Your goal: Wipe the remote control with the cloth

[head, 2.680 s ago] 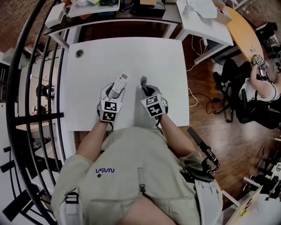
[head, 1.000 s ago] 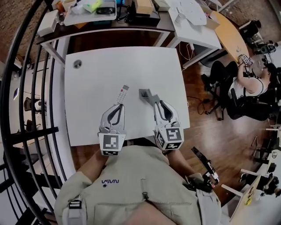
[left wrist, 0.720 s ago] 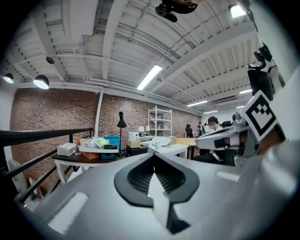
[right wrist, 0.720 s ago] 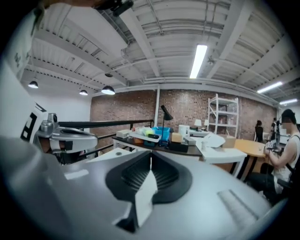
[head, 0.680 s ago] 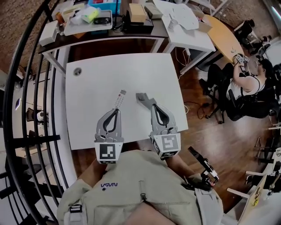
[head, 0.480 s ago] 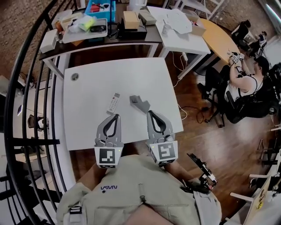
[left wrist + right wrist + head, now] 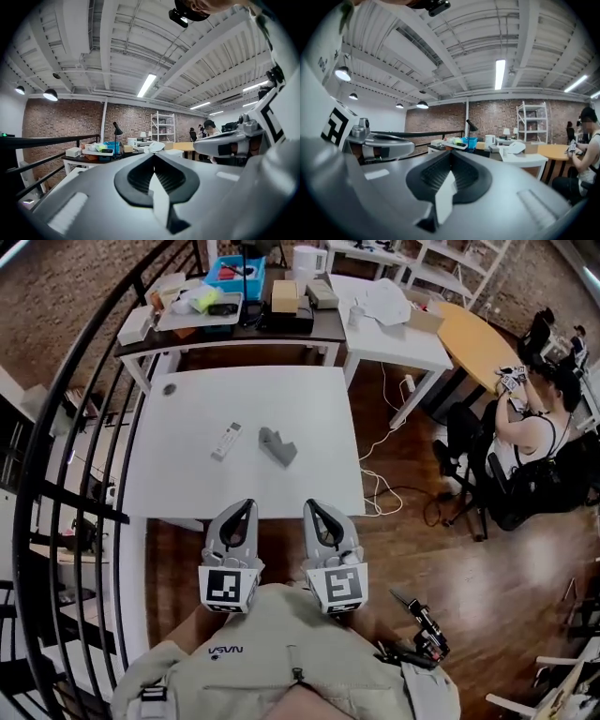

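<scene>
Since the earlier frames both grippers have drawn back from the middle of the white table toward the person's torso, and the things they held now lie on the tabletop. Left gripper: jaws fully closed, pads meeting tip to tip, nothing between them; confirmed in the left gripper view, where the left gripper shows only the room beyond its tips. Right gripper: jaws likewise closed and empty; the right gripper view shows the right gripper the same way, pads together. Both grippers point level and side by side, and in the head view their tips show over the table's near edge. Remote control: pale, slim, lying flat at a slant near the table's middle, well ahead of the left jaws and touched by neither gripper. Cloth: grey, bunched, lying just right of the remote and apart from it, well ahead of the right jaws. Dark table: behind the white one, carrying boxes and a blue tray. Black railing: curving along the left. Seated person: at far right, by a wooden desk.
</scene>
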A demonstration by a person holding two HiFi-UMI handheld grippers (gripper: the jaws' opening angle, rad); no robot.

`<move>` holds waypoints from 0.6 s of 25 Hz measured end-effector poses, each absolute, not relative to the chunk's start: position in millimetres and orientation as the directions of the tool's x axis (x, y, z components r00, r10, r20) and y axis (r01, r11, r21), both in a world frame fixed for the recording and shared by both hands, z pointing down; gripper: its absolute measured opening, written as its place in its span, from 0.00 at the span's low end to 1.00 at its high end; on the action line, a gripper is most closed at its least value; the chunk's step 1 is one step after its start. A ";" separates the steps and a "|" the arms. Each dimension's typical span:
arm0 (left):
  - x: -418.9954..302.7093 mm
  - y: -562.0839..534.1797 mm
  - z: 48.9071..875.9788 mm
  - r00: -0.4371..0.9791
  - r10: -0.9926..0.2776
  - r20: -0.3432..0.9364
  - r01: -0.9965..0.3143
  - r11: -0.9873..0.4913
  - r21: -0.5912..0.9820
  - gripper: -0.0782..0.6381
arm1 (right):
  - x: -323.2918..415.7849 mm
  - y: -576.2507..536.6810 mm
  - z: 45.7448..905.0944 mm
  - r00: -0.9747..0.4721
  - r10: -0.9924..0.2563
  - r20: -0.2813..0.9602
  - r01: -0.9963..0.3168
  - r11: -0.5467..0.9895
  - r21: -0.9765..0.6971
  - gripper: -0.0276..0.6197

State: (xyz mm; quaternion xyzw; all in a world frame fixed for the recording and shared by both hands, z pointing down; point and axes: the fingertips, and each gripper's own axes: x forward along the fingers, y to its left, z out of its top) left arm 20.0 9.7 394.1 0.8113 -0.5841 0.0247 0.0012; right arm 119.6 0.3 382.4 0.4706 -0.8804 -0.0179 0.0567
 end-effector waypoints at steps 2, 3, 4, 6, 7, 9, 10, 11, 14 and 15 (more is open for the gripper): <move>24.9 27.4 390.6 0.294 -0.954 0.052 -0.953 -0.297 -0.057 0.12 | 130.3 14.0 378.9 -0.567 -0.821 0.072 -0.819 0.571 0.065 0.05; 26.3 35.2 387.0 0.283 -0.958 0.054 -0.956 -0.286 -0.067 0.12 | 133.6 20.6 375.2 -0.574 -0.816 0.064 -0.814 0.577 0.058 0.05; 27.1 42.1 383.2 0.273 -0.961 0.053 -0.958 -0.276 -0.075 0.12 | 136.1 26.8 371.4 -0.580 -0.813 0.056 -0.811 0.582 0.052 0.05; 28.0 53.7 376.7 0.258 -0.965 0.048 -0.960 -0.262 -0.095 0.12 | 139.2 38.4 365.3 -0.588 -0.807 0.046 -0.806 0.590 0.044 0.05; 29.3 58.6 374.7 0.256 -0.966 0.047 -0.960 -0.260 -0.105 0.12 | 139.8 43.4 361.4 -0.593 -0.805 0.033 -0.803 0.594 0.045 0.05; 34.2 66.0 373.1 0.263 -0.963 0.048 -0.956 -0.267 -0.119 0.12 | 140.8 50.9 353.5 -0.599 -0.800 0.002 -0.799 0.599 0.054 0.05; 36.6 68.7 373.7 0.269 -0.962 0.051 -0.954 -0.274 -0.122 0.12 | 141.5 53.6 351.4 -0.600 -0.800 -0.005 -0.799 0.599 0.057 0.05; 38.4 71.5 375.2 0.276 -0.960 0.055 -0.952 -0.281 -0.123 0.12 | 142.1 56.2 350.6 -0.599 -0.801 -0.008 -0.799 0.598 0.059 0.05; 37.9 81.6 383.6 0.290 -0.954 0.080 -0.947 -0.298 -0.122 0.12 | 140.9 65.2 356.5 -0.591 -0.807 0.010 -0.805 0.590 0.062 0.05; 35.6 84.5 385.7 0.293 -0.952 0.086 -0.946 -0.302 -0.123 0.12 | 139.3 68.6 360.8 -0.587 -0.809 0.025 -0.807 0.587 0.060 0.05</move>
